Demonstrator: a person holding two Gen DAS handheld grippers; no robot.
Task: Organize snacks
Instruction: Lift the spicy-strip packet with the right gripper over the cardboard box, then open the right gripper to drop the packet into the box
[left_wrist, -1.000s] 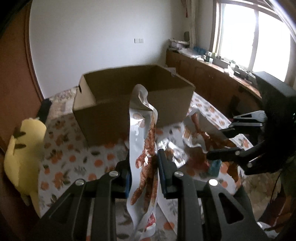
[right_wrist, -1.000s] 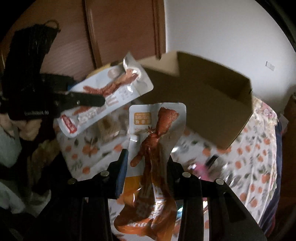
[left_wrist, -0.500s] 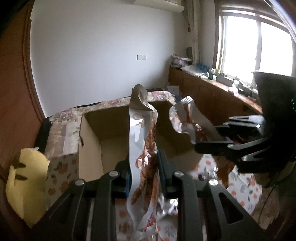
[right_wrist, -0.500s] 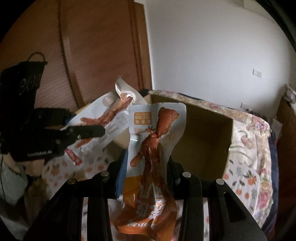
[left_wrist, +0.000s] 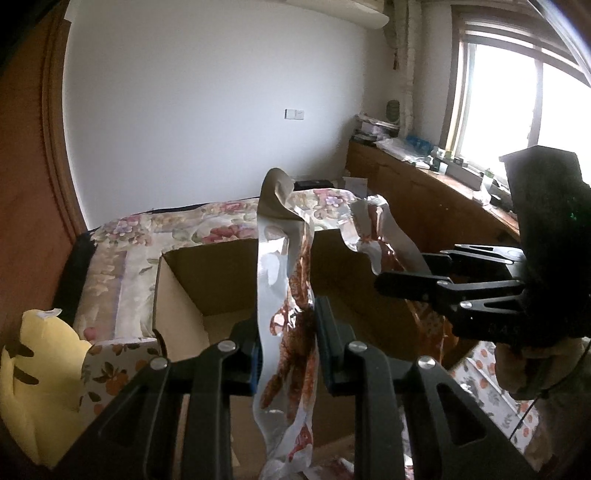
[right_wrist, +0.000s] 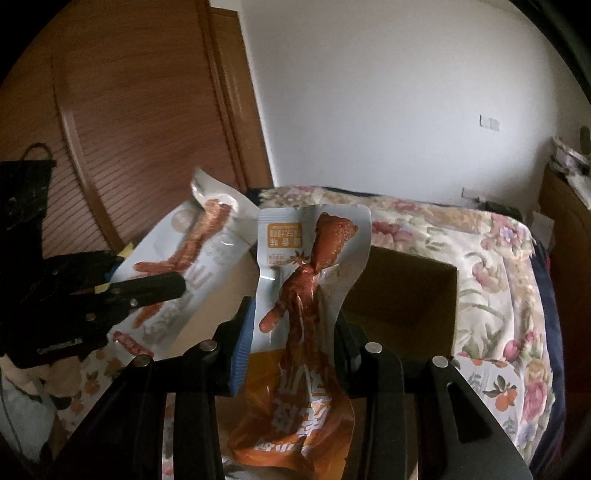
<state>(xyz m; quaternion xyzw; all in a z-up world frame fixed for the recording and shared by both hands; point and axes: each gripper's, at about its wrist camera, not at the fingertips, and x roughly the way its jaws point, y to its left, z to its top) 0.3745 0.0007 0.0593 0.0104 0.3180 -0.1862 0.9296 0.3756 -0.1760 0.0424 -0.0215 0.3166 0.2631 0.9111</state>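
Fingers of our left gripper (left_wrist: 286, 343) are clamped on a white snack packet (left_wrist: 284, 295), which stands upright between them and curls over at its top. Behind it the open cardboard box (left_wrist: 184, 291) sits on the bed (left_wrist: 155, 229) with its flowered cover, and a yellow plush toy (left_wrist: 33, 380) lies at the left edge. On the right side our right gripper (right_wrist: 293, 354) pinches an orange snack packet (right_wrist: 306, 295) between its fingers; this packet also stands upright, and the box opening is just behind it. The white packet hangs close beside the orange one, and both are over the near wall of the box. A second ago the box was farther away and we saw its outer wall; now we look into it, and both packets have come above its edge.
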